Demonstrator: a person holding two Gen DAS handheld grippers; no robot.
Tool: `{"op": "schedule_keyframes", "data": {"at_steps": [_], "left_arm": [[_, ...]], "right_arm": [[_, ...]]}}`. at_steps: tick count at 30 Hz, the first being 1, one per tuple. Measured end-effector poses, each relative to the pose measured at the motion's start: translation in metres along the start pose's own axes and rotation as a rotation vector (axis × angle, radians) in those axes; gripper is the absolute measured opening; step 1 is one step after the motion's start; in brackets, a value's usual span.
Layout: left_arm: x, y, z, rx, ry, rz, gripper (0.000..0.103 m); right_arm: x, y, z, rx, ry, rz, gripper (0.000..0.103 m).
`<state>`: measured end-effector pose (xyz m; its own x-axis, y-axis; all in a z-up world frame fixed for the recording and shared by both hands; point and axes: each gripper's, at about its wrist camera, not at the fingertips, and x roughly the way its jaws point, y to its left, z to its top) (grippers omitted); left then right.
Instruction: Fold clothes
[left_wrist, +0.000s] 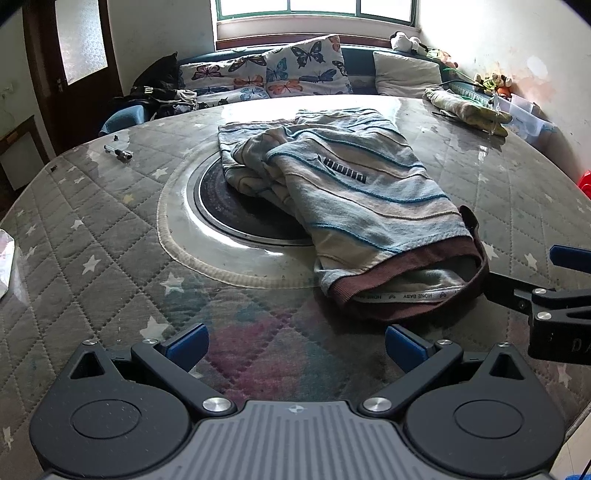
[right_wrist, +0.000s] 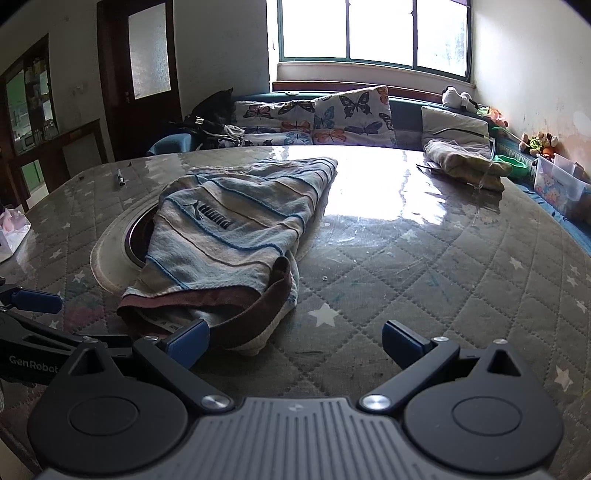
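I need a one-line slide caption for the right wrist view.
Open right hand-held gripper at the brown waistband of striped shorts lying on a quilted table.

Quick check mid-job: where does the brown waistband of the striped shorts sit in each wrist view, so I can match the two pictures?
Left wrist: brown waistband lies lower right of centre, its opening facing the camera, beyond the open left gripper.
Right wrist: waistband sits lower left of centre, just past the open right gripper, by its left finger.
Shared landmark: black PUMA logo on the striped shorts.
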<state>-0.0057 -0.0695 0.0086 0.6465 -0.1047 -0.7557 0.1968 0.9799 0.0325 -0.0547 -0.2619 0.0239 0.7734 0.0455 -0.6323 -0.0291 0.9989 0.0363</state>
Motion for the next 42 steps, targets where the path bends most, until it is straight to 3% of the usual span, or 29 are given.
{"op": "schedule_keyframes", "data": {"at_steps": [23, 38, 42], "left_arm": [[-0.005, -0.002, 0.007, 0.012, -0.022, 0.009, 0.103], [0.007, 0.014, 0.042, 0.001, -0.084, 0.024, 0.103], [0.016, 0.027, 0.062, -0.04, -0.109, 0.028, 0.102]], "right_arm": [[-0.002, 0.006, 0.007, -0.034, -0.02, 0.014, 0.101], [0.017, 0.007, 0.026, -0.063, -0.014, 0.019, 0.101], [0.022, 0.003, 0.032, -0.057, -0.014, 0.015, 0.1]]}}
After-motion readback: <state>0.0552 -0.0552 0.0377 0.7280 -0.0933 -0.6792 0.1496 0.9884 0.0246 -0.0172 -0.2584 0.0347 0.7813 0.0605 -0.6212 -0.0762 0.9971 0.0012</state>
